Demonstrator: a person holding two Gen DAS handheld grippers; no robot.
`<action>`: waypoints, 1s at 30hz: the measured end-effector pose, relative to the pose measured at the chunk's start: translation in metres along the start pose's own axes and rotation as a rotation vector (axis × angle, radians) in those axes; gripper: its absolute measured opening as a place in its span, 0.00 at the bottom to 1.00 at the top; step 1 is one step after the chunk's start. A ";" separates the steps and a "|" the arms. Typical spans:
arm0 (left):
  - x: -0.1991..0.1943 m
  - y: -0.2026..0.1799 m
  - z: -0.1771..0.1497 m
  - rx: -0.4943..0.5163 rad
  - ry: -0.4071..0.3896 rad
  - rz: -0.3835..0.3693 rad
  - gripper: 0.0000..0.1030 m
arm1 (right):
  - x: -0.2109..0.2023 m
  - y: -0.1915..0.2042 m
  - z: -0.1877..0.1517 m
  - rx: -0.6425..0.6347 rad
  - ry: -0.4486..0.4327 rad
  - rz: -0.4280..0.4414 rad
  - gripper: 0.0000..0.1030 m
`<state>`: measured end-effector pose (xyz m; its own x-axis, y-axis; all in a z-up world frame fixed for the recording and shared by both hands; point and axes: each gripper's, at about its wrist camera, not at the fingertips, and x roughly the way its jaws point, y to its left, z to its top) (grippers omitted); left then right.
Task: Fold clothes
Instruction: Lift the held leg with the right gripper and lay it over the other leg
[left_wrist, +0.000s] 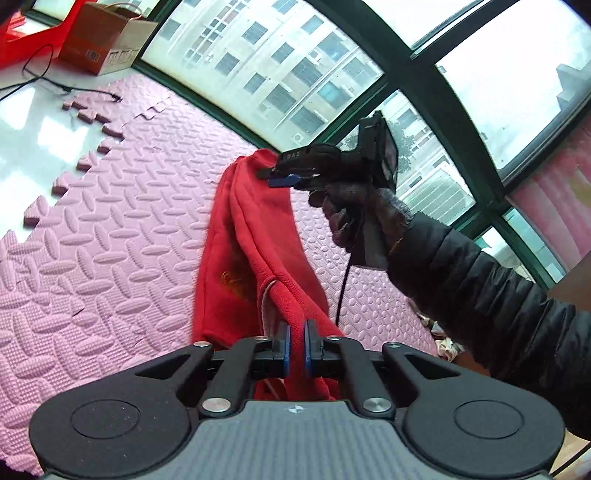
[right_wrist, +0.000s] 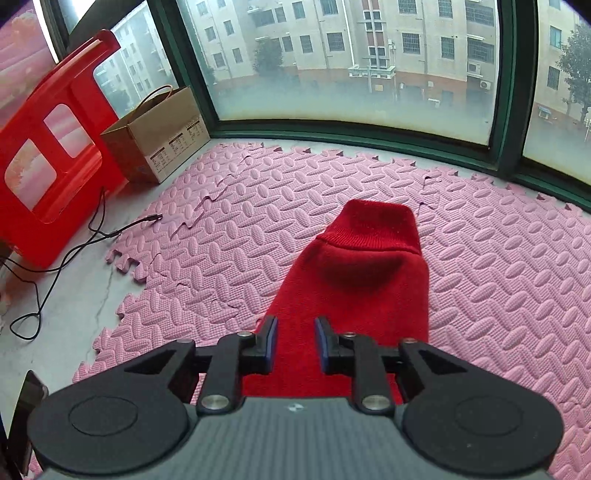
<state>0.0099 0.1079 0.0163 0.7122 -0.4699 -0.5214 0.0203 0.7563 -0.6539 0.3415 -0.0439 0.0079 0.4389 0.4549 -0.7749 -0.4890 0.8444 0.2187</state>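
A red knitted garment (left_wrist: 236, 258) hangs stretched between the two grippers above the pink foam mat (left_wrist: 110, 240). My left gripper (left_wrist: 296, 343) is shut on its near end, with cloth bunched between the blue pads. In the left wrist view the right gripper (left_wrist: 275, 176), held by a gloved hand (left_wrist: 354, 210), sits at the garment's far, raised end. In the right wrist view the right gripper (right_wrist: 295, 332) has its jaws a little apart, and the red garment (right_wrist: 362, 280) runs under and between them. Its ribbed cuff (right_wrist: 373, 225) reaches forward over the pink foam mat (right_wrist: 498, 277).
A red plastic stool (right_wrist: 48, 155) and a brown cardboard box (right_wrist: 162, 136) stand at the left by the window. Black cables (right_wrist: 74, 240) trail over the pale floor beside the mat's edge. A green window frame (right_wrist: 354, 129) borders the mat's far side.
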 end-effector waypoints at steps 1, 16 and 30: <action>0.001 0.003 -0.002 -0.008 0.011 0.007 0.07 | 0.004 0.005 -0.002 -0.008 0.014 0.007 0.21; -0.008 0.004 -0.009 0.015 -0.001 0.032 0.07 | -0.011 0.058 -0.038 -0.053 0.102 0.017 0.32; -0.022 0.004 -0.007 0.024 -0.052 0.044 0.07 | -0.034 0.066 -0.063 0.041 0.063 0.065 0.04</action>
<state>-0.0113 0.1178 0.0215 0.7483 -0.4119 -0.5201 0.0041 0.7868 -0.6172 0.2472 -0.0214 0.0110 0.3580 0.4914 -0.7939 -0.4832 0.8251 0.2927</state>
